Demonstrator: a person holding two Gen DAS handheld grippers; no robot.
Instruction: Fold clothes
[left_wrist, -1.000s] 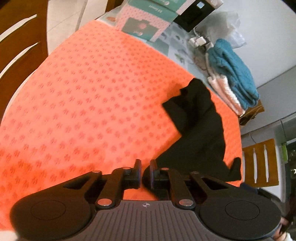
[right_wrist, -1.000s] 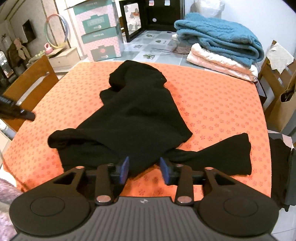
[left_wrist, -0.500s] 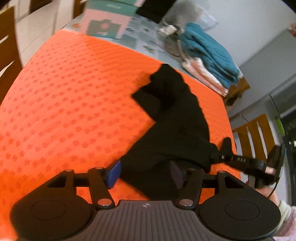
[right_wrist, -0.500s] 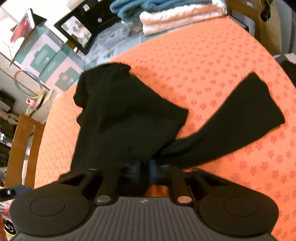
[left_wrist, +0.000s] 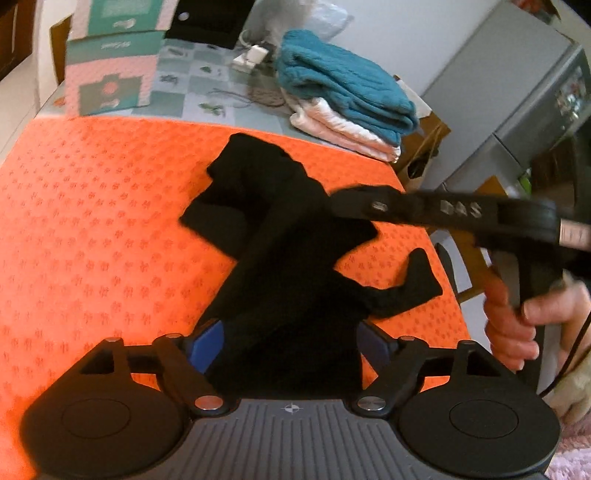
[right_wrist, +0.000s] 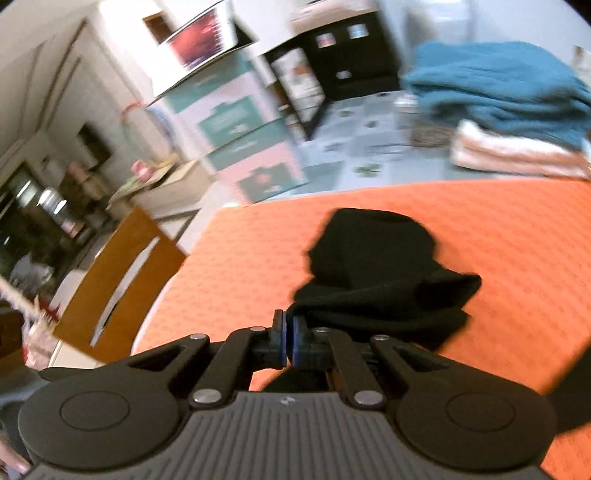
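Nearest in the left wrist view, the left gripper (left_wrist: 291, 341) has just been opening its jaws; they stand spread wide, with the black garment (left_wrist: 280, 236) between them, and I cannot tell if the pads touch it. The right gripper (right_wrist: 289, 338) has its fingers pressed together, pinching an edge of the same garment, which bunches just in front of it. The garment lies crumpled on the orange mat (left_wrist: 92, 221), one sleeve stretched toward the mat's right edge.

I think the risk is this: only the right gripper holds the cloth, so a pull could drag the whole bundle across the mat instead of spreading it, or the thin pinched edge could slip out.

Further, folded blue and white clothes (left_wrist: 343, 99) are stacked. The pink and teal boxes (left_wrist: 110, 70) stand behind; their contents are not visible
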